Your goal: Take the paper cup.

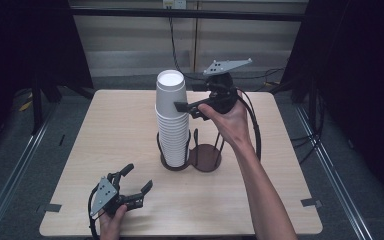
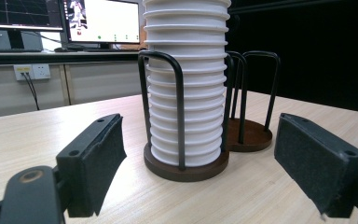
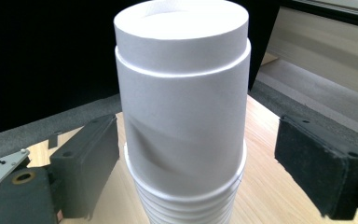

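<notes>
Your right hand-held gripper [image 3: 191, 154] stands released astride the top white paper cup [image 3: 182, 93], upturned on the stack in the dark wire holder [image 2: 186, 161]. Clench gently mid-wall, then lift straight. Left hand-held gripper [image 1: 135, 182] rests released, empty.

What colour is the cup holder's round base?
Dark brown base, best seen in the left gripper view.

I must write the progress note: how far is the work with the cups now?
Done: nothing yet; the holder's second ring is bare. In hand: the right gripper, jaws open, straddles the top cup. Left: gripping and lifting it.
</notes>
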Tool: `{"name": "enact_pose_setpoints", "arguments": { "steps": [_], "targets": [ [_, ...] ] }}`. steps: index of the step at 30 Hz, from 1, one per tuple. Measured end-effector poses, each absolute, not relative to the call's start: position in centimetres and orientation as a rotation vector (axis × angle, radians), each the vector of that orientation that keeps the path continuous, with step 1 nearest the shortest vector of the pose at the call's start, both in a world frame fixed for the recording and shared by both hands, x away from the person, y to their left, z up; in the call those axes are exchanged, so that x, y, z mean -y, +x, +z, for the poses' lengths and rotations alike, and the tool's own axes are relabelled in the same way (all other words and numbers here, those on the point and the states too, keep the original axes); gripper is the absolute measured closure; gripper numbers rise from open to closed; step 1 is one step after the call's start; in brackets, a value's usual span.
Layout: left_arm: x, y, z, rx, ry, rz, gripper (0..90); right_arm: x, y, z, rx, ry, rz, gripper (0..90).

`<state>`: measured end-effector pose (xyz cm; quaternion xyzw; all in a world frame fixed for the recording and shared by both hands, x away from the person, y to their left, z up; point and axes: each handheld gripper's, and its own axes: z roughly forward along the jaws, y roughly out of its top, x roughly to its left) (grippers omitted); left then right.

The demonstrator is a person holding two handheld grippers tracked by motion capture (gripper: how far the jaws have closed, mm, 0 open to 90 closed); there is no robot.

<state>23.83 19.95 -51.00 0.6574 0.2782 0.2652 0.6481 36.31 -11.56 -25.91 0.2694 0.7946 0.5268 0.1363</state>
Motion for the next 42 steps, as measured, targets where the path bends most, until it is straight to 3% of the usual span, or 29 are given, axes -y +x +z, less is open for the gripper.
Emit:
{"name": "enact_pose_setpoints", "arguments": {
  "steps": [25,31,42],
  "targets": [
    [-20.0,23.8,-51.0,-0.632,1.495,0.603,15.9,7.9,39.0,-24.6,-2.380,0.738,1.516,13.4],
    [-20.0,23.8,-51.0,-0.631,1.495,0.602,15.8,7.6,39.0,-24.7,-2.369,0.717,1.518,18.4],
    [-19.9,23.8,-51.0,-0.633,1.495,0.605,15.8,7.8,39.2,-24.6,-2.368,0.708,1.543,19.3]
  ]
}}
